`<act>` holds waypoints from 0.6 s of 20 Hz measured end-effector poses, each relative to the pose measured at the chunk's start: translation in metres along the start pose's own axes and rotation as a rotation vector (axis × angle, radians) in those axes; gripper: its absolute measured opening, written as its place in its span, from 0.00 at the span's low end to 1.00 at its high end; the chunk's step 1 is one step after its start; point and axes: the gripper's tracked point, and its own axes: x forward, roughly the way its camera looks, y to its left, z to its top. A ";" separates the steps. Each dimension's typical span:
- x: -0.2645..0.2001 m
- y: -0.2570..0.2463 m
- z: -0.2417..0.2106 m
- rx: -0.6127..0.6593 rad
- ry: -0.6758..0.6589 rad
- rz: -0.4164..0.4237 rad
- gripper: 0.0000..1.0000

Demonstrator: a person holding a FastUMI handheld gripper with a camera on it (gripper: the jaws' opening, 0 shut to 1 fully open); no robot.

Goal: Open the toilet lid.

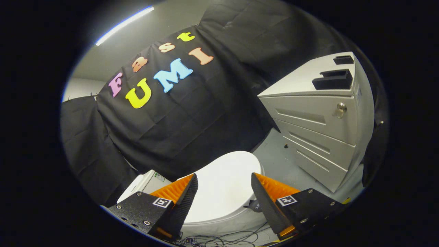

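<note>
A white toilet sits low ahead of me, its lid [224, 187] lying flat and closed over the bowl. The cistern [145, 183] shows beside and behind my left finger. My gripper [224, 180] hovers above the toilet with its fingers spread wide apart, open, nothing between them but the lid farther below. The lid's rounded front edge points away towards the grey floor. A small dark tab [254, 206] sticks out at the lid's side close to my right finger.
A grey metal drawer cabinet [322, 127] with a keyed lock stands to the right of the toilet on the grey floor [281, 157]. Black cloth walls close in behind and on the left. Loose cables [226, 238] lie on the floor below my fingers.
</note>
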 end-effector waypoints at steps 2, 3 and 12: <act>0.003 -0.009 -0.012 0.041 0.016 -0.010 0.96; 0.005 -0.014 -0.017 0.067 0.022 -0.019 0.96; 0.017 -0.052 -0.053 0.326 0.039 -0.069 0.96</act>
